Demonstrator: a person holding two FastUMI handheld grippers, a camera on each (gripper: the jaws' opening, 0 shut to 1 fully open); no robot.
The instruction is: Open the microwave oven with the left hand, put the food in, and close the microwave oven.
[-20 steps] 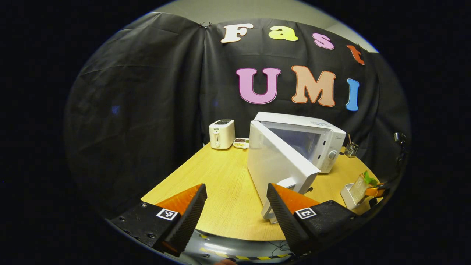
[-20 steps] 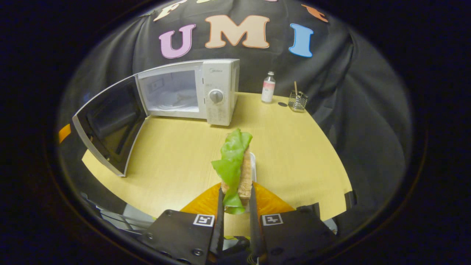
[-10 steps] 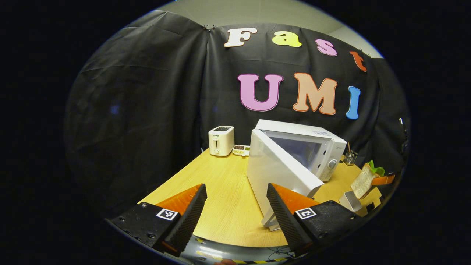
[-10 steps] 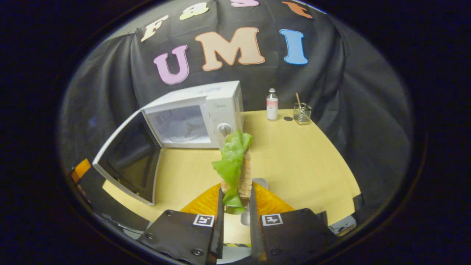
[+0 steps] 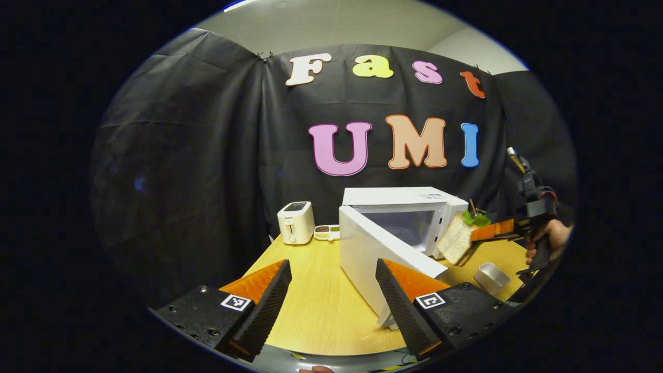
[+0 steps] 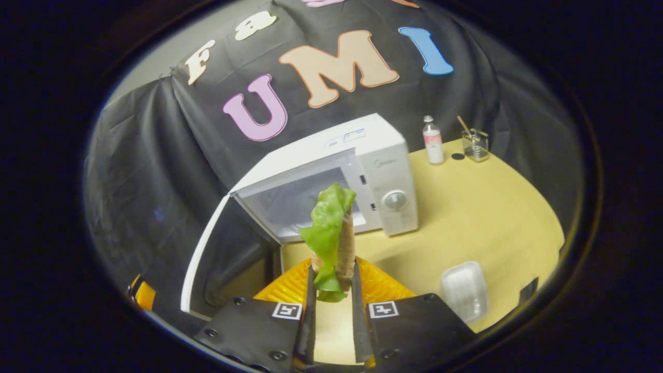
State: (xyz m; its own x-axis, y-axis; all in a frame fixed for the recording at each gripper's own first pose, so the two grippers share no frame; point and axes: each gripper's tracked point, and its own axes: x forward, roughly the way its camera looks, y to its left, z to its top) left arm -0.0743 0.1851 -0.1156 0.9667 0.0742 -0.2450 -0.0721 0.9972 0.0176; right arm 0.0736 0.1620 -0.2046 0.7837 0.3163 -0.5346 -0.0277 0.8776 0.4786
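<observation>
Before the open microwave (image 6: 331,176), the right gripper (image 6: 331,290) grasps the sandwich (image 6: 331,233), which should enter level, clearing door (image 6: 222,259) and frame, while the left gripper (image 5: 331,290) waits unclenched.

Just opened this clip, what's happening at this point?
A person is loading a microwave on a wooden table. Its door stands open. The right gripper is shut on a sandwich with lettuce, held in the air in front of the open cavity, not yet inside. The left gripper is open and holds nothing, near the door's outer edge. A small white tray sits empty on the table.
</observation>
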